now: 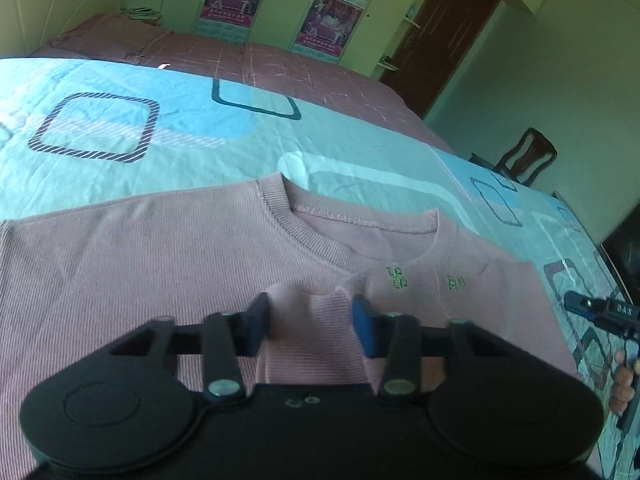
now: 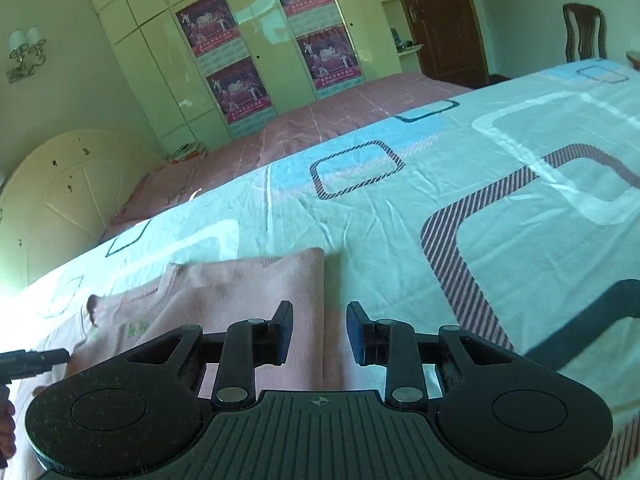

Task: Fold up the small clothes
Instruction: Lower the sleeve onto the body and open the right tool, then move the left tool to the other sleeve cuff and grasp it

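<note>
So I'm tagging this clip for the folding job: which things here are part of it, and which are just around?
Part of the job:
pink top
left gripper, fabric bunched between its fingers
right gripper
patterned sheet, the work surface

Just around:
posters
wooden chair
brown door

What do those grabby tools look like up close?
Each hand-held gripper is black plastic with two round discs on its body and silver rivets on jointed link arms. The left hand-held gripper has blue pads on its fingers; the right hand-held gripper does too, plus a ribbed top plate with a small crosshair mark. No cables show.
</note>
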The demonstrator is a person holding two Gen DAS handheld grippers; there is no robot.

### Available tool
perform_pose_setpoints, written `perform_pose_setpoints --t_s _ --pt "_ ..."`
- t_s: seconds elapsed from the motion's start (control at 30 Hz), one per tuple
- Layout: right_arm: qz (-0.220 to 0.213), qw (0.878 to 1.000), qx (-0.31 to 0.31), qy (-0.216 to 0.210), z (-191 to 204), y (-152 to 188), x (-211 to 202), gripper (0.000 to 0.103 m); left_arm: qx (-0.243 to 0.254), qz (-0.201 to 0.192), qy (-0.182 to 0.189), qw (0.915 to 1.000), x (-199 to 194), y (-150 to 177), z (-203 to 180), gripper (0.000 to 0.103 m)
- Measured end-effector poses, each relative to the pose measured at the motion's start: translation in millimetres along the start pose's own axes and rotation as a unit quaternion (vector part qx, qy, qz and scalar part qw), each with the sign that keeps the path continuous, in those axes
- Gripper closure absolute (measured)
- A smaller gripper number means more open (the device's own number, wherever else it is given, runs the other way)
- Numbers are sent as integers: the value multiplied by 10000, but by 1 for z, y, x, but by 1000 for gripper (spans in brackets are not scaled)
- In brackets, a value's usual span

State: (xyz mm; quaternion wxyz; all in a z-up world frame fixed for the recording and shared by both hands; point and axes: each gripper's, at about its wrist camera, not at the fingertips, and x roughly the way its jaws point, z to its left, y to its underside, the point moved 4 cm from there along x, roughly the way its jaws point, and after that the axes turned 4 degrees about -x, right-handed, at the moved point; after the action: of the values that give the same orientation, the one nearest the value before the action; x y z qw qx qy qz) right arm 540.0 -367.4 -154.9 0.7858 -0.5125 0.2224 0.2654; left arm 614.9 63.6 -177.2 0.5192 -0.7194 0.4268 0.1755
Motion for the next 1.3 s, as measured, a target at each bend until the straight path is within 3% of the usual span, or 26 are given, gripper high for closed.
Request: perform_pose_setpoints --t_s 0.13,0.2,0.27,0.37,0.5,0.53,0.57,0.63,0.67,0.73,0.77,0.83,0.97,1.07,1.13,1.2,1.3 --pt "416 9967 599 -366 -18 -6 36 74 129 -341 -69 9993 -1 7 -2 97" --pt "383 9963 622 -459 -21 -7 39 74 36 -1194 16 9928 -24 9 -1 98" --pt "363 9971 521 -414 -21 -8 39 74 -60 -1434 -335 9891 -33 15 3 98" --pt "330 9989 176 -294 -16 -4 38 74 -179 -1082 -562 9924 -18 26 10 98" --pt "348 9989 50 -306 -8 -5 39 74 -166 -997 -645 9928 -14 20 11 97" --pt "368 9990 -174 -164 -5 -4 41 77 -139 -979 -656 9929 -13 20 10 97" --pt "350 9982 -478 70 -3 -3 45 93 -118 -961 -673 9930 -17 22 11 94" --pt "352 9976 -557 193 -3 -5 46 95 -154 -945 -654 9933 -19 21 15 88" --pt "368 9976 -542 243 -3 -7 46 94 -200 -988 -691 9925 -23 20 17 79" --pt "126 9957 -664 629 -1 -12 35 92 -109 -1319 -1111 9850 -41 21 13 54" --pt "-55 9945 -797 677 3 -14 27 89 102 -1553 -1186 9807 -51 20 4 36" --pt "-134 9930 -1081 465 19 -14 22 88 614 -1611 -949 9804 -55 20 -20 35" --pt "273 9804 -1946 141 61 4 44 88 1360 -1090 -682 9823 -22 22 -67 35" --pt "310 9749 -2040 842 41 9 52 88 1509 -439 -1163 9807 10 29 -61 32" --pt "408 9745 -1884 1150 23 5 42 86 1286 -624 -1035 9843 -5 30 -53 37" --pt "217 9818 -1670 881 13 2 15 86 1148 -838 -886 9859 -24 35 -52 38" --pt "117 9833 -1755 477 26 19 -21 86 1070 -1016 -659 9869 -39 50 -61 36"
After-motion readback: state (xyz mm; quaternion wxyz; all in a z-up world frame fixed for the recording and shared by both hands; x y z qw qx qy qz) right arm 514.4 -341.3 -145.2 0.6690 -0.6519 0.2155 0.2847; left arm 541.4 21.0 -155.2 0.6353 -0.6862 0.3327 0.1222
